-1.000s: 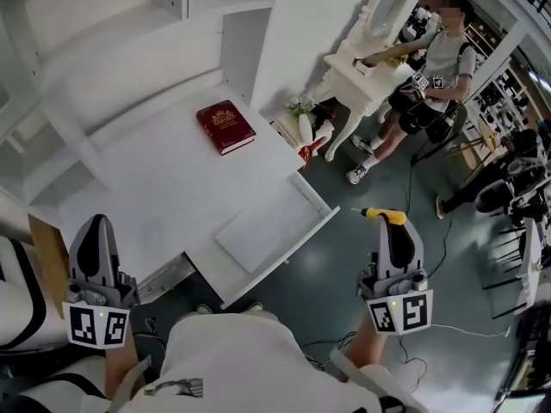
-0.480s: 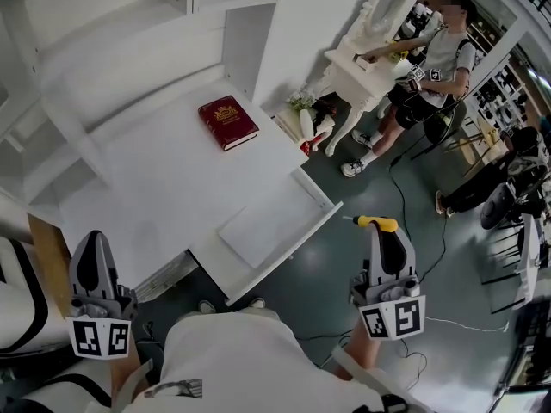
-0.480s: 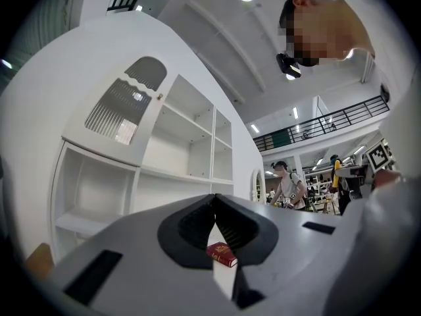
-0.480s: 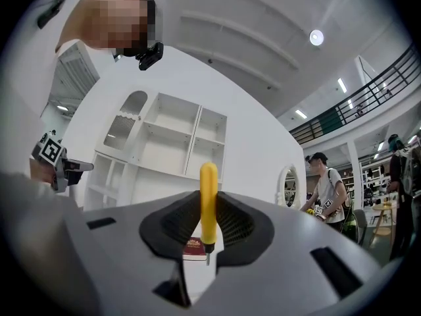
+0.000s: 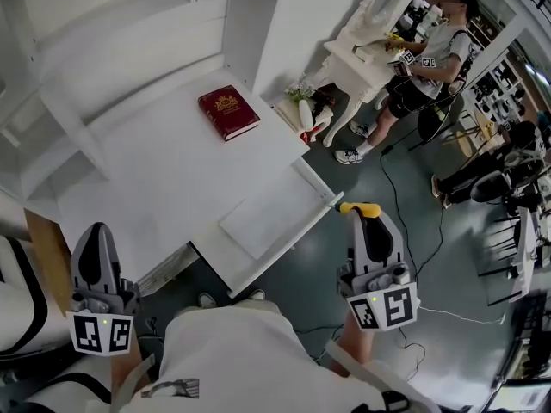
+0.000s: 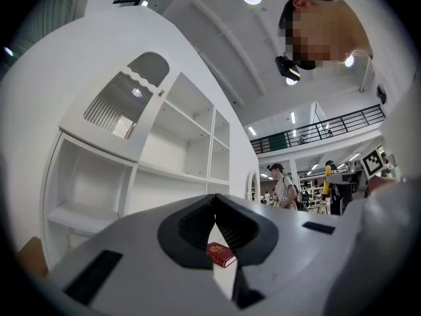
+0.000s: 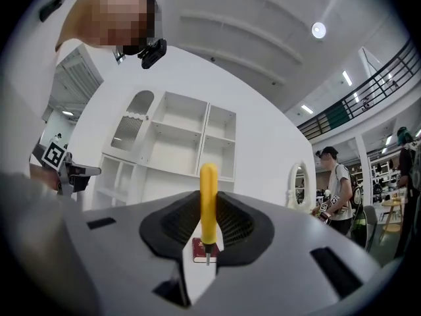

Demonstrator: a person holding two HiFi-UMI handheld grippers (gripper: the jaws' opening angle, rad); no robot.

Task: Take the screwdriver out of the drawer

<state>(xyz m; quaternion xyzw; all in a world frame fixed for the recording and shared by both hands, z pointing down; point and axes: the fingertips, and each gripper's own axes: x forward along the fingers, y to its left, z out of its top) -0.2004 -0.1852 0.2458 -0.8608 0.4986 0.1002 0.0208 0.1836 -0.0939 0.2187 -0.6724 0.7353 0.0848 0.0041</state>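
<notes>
My right gripper (image 5: 365, 217) is shut on a yellow-handled screwdriver (image 5: 360, 208), held over the dark floor just off the front corner of the open white drawer (image 5: 269, 220). In the right gripper view the screwdriver (image 7: 208, 203) stands upright between the jaws, its metal tip pointing down. The left gripper (image 5: 95, 229) is at the lower left beside the white desk (image 5: 164, 188), its jaws closed with nothing in them. In the left gripper view the left gripper's (image 6: 214, 199) jaws meet at the tips.
A red book (image 5: 228, 112) lies on the desk's far side. Behind it rises a white shelf unit (image 5: 129, 33). A person (image 5: 430, 54) stands at a white dressing table (image 5: 357, 63) at the upper right. Cables (image 5: 405, 196) run across the floor.
The right gripper has carried the screwdriver leftward, closer to the drawer's front corner. The left gripper has sunk slightly and stays shut.
</notes>
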